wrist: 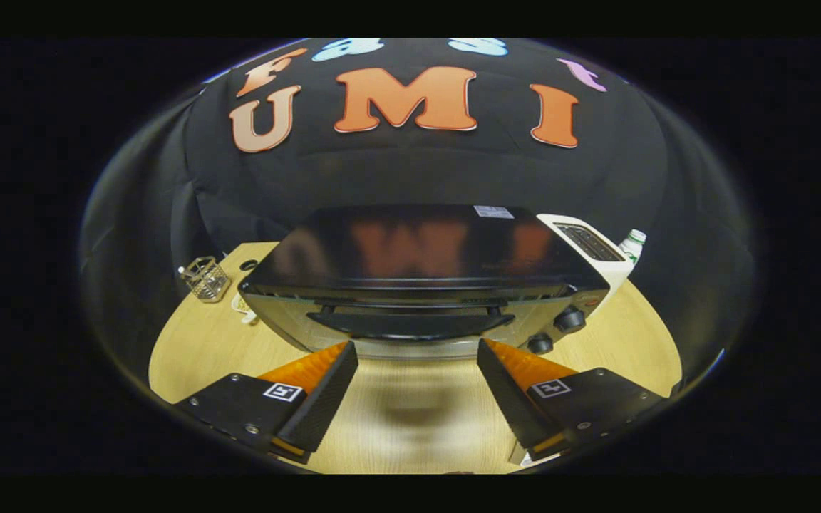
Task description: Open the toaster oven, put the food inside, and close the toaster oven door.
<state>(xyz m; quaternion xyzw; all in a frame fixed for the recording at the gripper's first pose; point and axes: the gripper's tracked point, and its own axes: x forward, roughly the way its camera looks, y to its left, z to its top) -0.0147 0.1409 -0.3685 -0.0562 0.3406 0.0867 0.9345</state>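
Observation:
A black toaster oven (pixel 417 256) stands on the wooden table (pixel 197 356), just ahead of my fingers. Its glass door is closed, and a dark handle bar (pixel 410 324) runs across the top of the door. Two knobs (pixel 569 319) sit on its right front panel. My gripper (pixel 416 353) is open, its fingertips spread wide a little in front of and below the handle, with bare table between the fingers. Nothing is held.
A white pop-up toaster (pixel 589 246) stands behind the oven on the right, with a white bottle (pixel 633 244) beside it. A small wire basket (pixel 205 278) sits at the far left of the table, and a small pale item (pixel 243 308) lies by the oven's left corner.

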